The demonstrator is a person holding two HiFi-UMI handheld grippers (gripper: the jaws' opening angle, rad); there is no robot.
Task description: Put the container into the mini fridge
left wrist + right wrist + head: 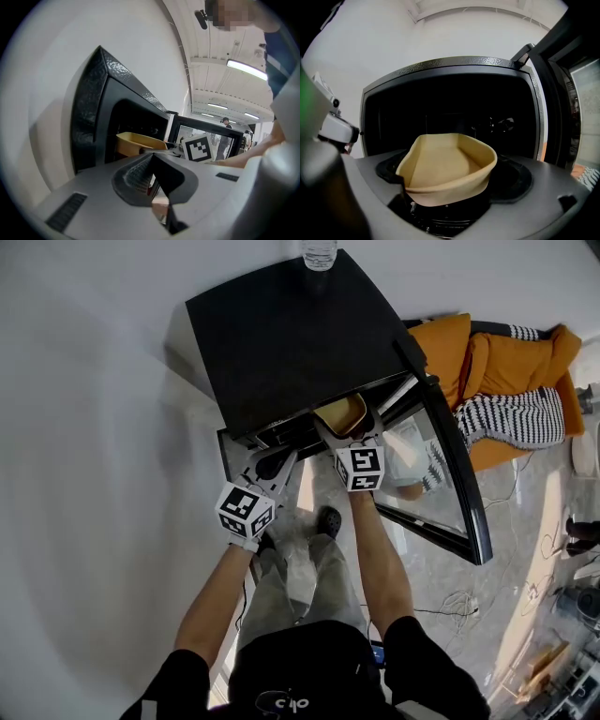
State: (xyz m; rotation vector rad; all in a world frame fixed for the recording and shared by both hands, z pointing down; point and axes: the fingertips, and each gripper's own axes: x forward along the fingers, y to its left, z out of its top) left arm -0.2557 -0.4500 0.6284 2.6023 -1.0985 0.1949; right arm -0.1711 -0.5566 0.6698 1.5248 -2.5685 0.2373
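1. Our right gripper (446,196) clamps the tan container (449,165) by its wall, which bows under the squeeze, just before the mini fridge (286,334) mouth.
2. Our left gripper (153,163) is closed and empty, beside that mouth.
3. We would best enter level and straight, releasing only once seated.

Orange cushion (511,362), striped throw (511,418) beside it; cables (459,602) on floor (525,545).
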